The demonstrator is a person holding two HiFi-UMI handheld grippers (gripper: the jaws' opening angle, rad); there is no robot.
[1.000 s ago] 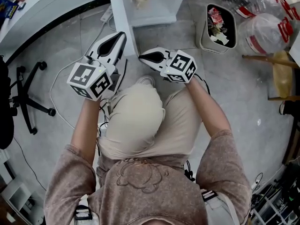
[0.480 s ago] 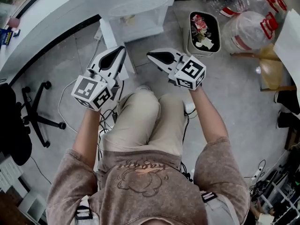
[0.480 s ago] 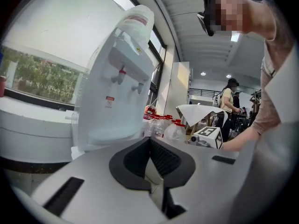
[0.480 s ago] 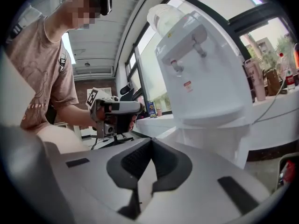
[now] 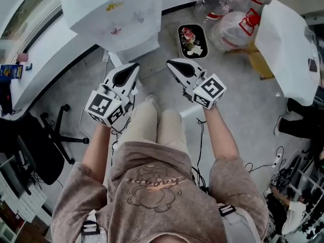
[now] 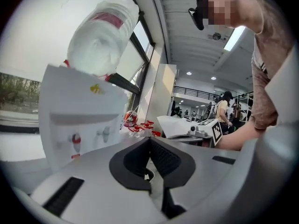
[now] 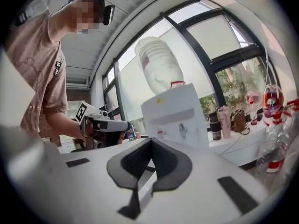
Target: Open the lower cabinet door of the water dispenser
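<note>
White-shelled left hand-held gripper point(image 5: 134, 66) clenched, its black pads point(image 6: 161, 160) pressed tip to tip with nothing between them. Likewise clenched and empty, the white-shelled right hand-held gripper point(image 5: 170, 63), pads meeting at the tip in the right gripper view point(image 7: 150, 141). Held side by side and apart, at about the same height, above a pair of beige-trousered legs point(image 5: 152, 128), each with a black-and-white marker cube at its rear. Aimed roughly level at the white box-shaped water dispenser point(image 5: 119, 19), well clear of it and touching nothing.

Topped by an upturned clear plastic bottle point(image 6: 100, 36), with two small taps point(image 6: 76, 139) set in a recess on the front. Lower cabinet door not to be made out: below the frame edge in both gripper views, hidden under the dispenser's top from above.

Just to the right of the dispenser on the grey floor point(image 5: 243, 110), a beige oval waste bin point(image 5: 178, 37) with litter inside. Beyond it, a cluster of clear plastic bottles with red caps point(image 5: 230, 19). Off to the left, a curved white tabletop point(image 5: 45, 44) and a black swivel chair point(image 5: 48, 146).
</note>
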